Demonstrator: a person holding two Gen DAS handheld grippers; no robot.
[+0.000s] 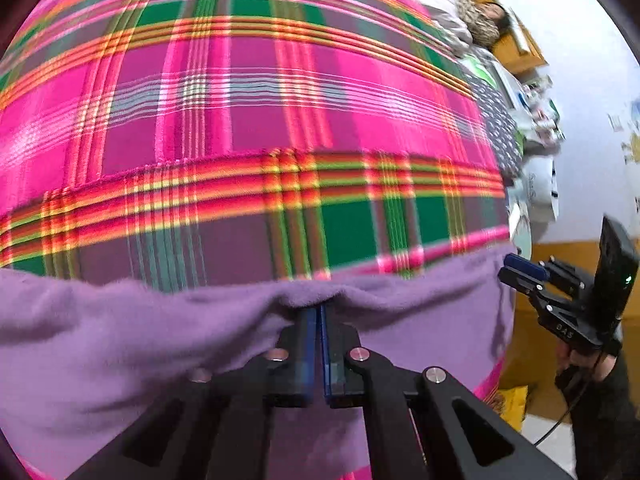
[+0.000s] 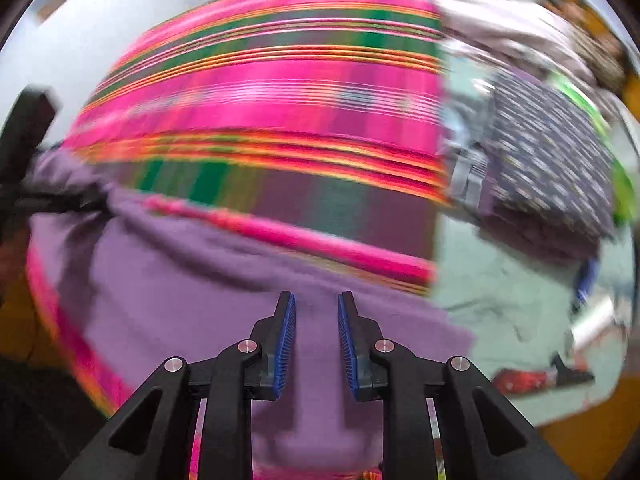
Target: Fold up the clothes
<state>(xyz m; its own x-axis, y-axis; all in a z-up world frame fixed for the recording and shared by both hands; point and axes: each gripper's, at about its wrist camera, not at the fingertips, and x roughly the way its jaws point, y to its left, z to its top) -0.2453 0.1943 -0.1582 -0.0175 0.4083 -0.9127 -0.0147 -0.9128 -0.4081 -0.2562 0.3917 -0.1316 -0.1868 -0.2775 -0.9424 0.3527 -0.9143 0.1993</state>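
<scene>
Left wrist view looks down on a bright plaid blanket (image 1: 256, 120) in pink, green and orange that covers most of the surface. A purple garment (image 1: 120, 340) lies across the near edge of that blanket, soft and fleecy, with its far edge bunched into a small ridge. The left gripper (image 1: 318, 310) has its two blue-padded fingers pressed nearly together, and the ridge of purple cloth is pinched between their tips. Off the blanket's right edge, the right gripper (image 1: 520, 270) shows from the side, black with blue pads, held in a hand (image 1: 580, 364) below it. From this angle its tips sit beside the garment's right edge, and whether they touch the cloth cannot be told.

Right wrist view is smeared by motion blur. Its own fingers stand partly apart, with a clear gap between the blue ribbed pads (image 2: 285, 344); the purple garment (image 2: 180, 280) lies under and beyond them, and nothing is clamped between the tips. The garment stretches from the blanket's near edge up toward the left, where the black frame of the left gripper (image 2: 60, 200) meets a gathered corner of the cloth. Right of the blanket (image 2: 280, 100), a dark patterned folded cloth (image 2: 552, 168) sits on a pale green sheet (image 2: 500, 312). Nearer on that sheet lies a red object (image 2: 520, 380) too blurred to identify.
</scene>
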